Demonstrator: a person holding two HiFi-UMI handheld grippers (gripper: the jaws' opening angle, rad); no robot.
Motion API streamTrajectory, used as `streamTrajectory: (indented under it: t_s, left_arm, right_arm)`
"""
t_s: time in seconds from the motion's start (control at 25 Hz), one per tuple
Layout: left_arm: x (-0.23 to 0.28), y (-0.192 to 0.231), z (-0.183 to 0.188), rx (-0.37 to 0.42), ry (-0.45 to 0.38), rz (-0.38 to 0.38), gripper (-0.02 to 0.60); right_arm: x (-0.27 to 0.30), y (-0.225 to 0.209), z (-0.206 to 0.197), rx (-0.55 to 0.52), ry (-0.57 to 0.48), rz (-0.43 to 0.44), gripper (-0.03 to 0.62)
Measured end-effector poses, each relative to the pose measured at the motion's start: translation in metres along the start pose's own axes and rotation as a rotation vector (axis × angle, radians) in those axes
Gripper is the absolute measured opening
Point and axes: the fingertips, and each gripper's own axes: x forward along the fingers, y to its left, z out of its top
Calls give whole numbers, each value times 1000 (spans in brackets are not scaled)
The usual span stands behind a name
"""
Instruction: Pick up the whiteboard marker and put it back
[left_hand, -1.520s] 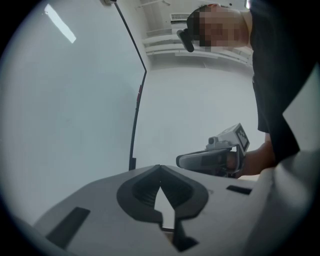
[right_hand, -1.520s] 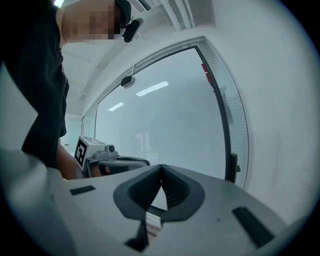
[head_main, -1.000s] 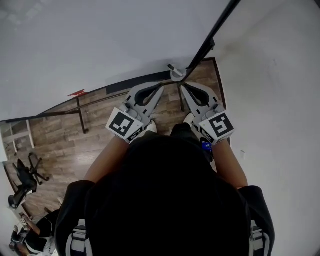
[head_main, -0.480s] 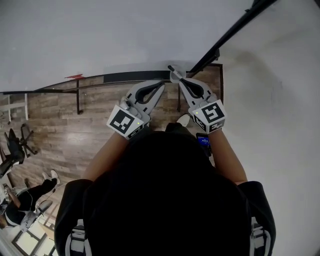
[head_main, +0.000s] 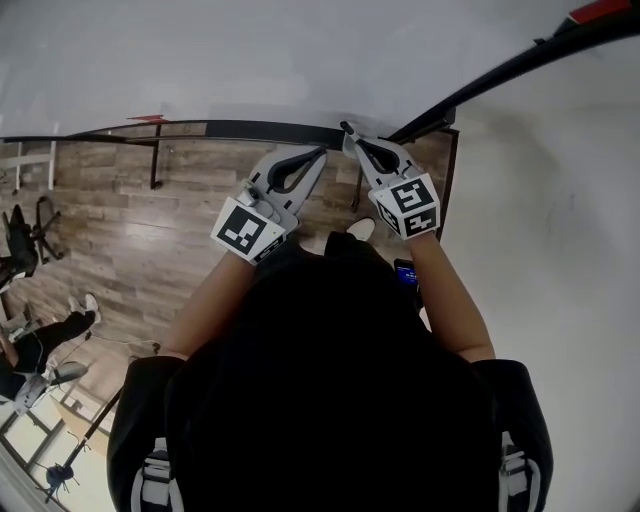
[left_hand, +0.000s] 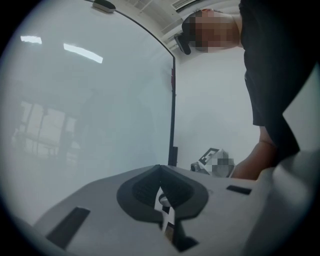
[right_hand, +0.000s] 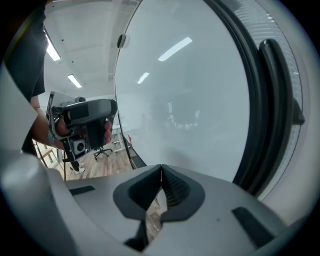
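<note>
Where the whiteboard (head_main: 300, 60) ends, a black rail (head_main: 230, 130) passes the right gripper (head_main: 347, 130).

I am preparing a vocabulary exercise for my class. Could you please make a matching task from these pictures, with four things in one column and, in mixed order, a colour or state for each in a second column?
Column one:
1. whiteboard
2. floor
3. left gripper
4. person's shirt

Column two:
A. black cloth
B. brown wood planks
C. grey body, jaws shut
D. white and glossy

Right pairs: 1-D, 2-B, 3-C, 4-A.
</note>
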Motion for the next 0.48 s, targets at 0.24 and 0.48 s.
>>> streamTrajectory:
  t_s: [0.24, 0.48]
  left_arm:
    - [6, 7, -8, -8, 4, 56, 5]
    - [9, 3, -8, -27, -1, 90, 5]
  right_arm:
    - [19, -7, -7, -39, 47, 35, 6]
    - [26, -12, -15, -60, 61, 37, 34]
